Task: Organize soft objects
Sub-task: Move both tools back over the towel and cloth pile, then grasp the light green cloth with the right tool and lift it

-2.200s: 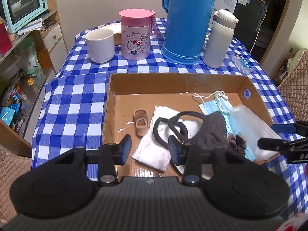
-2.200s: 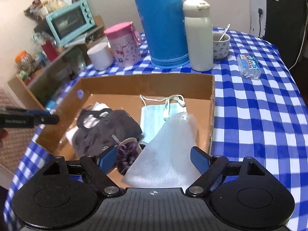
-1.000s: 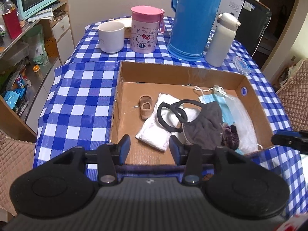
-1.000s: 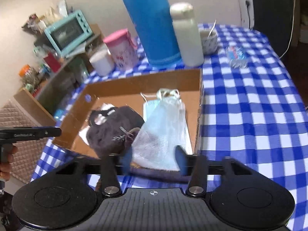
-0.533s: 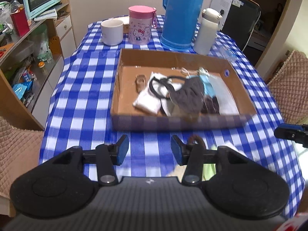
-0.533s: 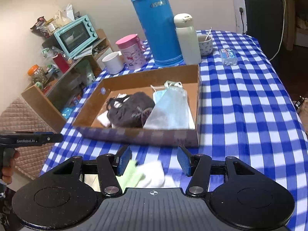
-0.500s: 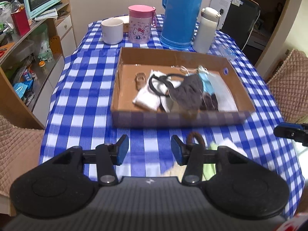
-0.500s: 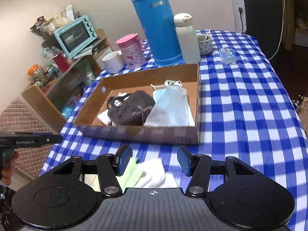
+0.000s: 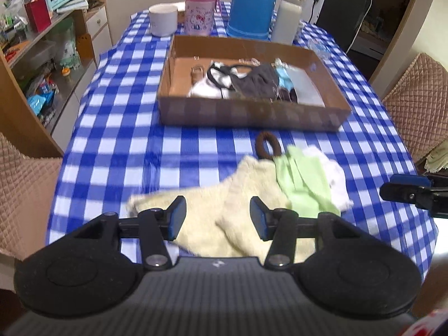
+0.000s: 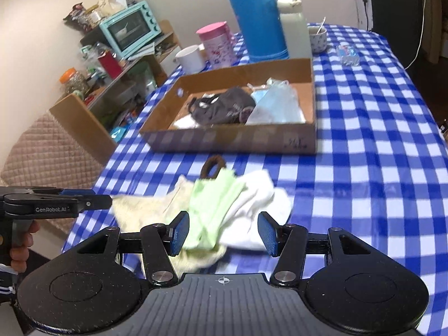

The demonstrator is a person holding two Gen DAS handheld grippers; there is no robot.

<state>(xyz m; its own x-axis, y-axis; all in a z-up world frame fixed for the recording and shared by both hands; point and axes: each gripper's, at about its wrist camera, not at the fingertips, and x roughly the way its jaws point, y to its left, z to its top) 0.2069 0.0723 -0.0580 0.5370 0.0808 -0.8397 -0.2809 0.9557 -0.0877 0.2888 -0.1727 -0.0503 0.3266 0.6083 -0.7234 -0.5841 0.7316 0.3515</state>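
Cardboard box [image 9: 252,116] upper centre of frame, soft items inside. Cream towel [image 9: 224,210], green cloth [image 9: 305,179], white cloth [image 10: 252,204], brown hair tie [image 9: 268,145] on tablecloth lower centre. Left gripper [image 9: 217,217] and right gripper [image 10: 223,231]: jaws apart, empty.

Only one clearly readable text — "GenRobot.AI" in light letters on the side of the left gripper [image 10: 56,202], seen from the right wrist view, left of the cardboard box [image 10: 232,140]. Near wall of that box carries a small dark handwritten mark toward its right corner — not legible. Blue thermos [image 10: 252,14] behind the box has lettering near its top, too blurred to read. Pink cup [image 9: 200,11] behind the box shows a cartoon print, no readable words.
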